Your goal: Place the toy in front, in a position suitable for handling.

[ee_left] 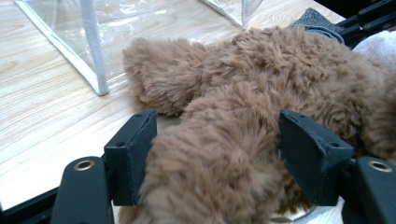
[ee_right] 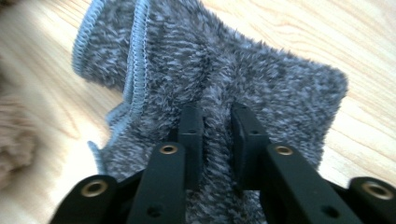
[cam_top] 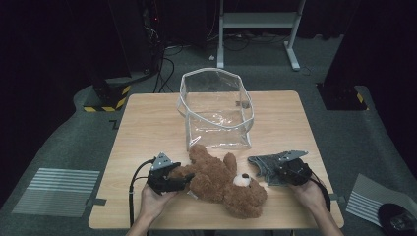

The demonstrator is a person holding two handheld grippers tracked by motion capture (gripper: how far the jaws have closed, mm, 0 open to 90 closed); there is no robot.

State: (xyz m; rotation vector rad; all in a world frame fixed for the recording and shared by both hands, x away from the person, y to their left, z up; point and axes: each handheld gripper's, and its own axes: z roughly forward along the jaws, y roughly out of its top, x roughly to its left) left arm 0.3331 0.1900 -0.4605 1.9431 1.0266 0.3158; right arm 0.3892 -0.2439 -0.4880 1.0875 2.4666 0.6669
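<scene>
Left tongs (cam_top: 183,180) lie low at the near-left of the bench (cam_top: 147,123), pointing right into the teddy bear (cam_top: 221,182). In the left gripper view the jaws stand wide apart with one brown plush limb (ee_left: 219,158) running between them; the fur brushes both pads, though a firm squeeze can't be told. Bear lies on its back just right of the left tongs, head with white muzzle toward the near edge, legs toward the clear bag.

Right tongs (cam_top: 281,169) are at the near-right, on the grey fuzzy cloth (cam_top: 268,167). In the right gripper view the jaws are close together and pinch a raised ridge of the cloth (ee_right: 219,93) between the pads. The cloth lies flat on the bench otherwise, stitched light-blue hem up and to the left of those jaws. Cloth sits just right of the bear's head, near but whether touching is unclear.

Clear plastic bag (cam_top: 216,108) with white trim stands open beyond both tongs, mid bench, just past the bear's legs. In the left gripper view its white-edged corner (ee_left: 93,51) is up-left of the jaws.
</scene>
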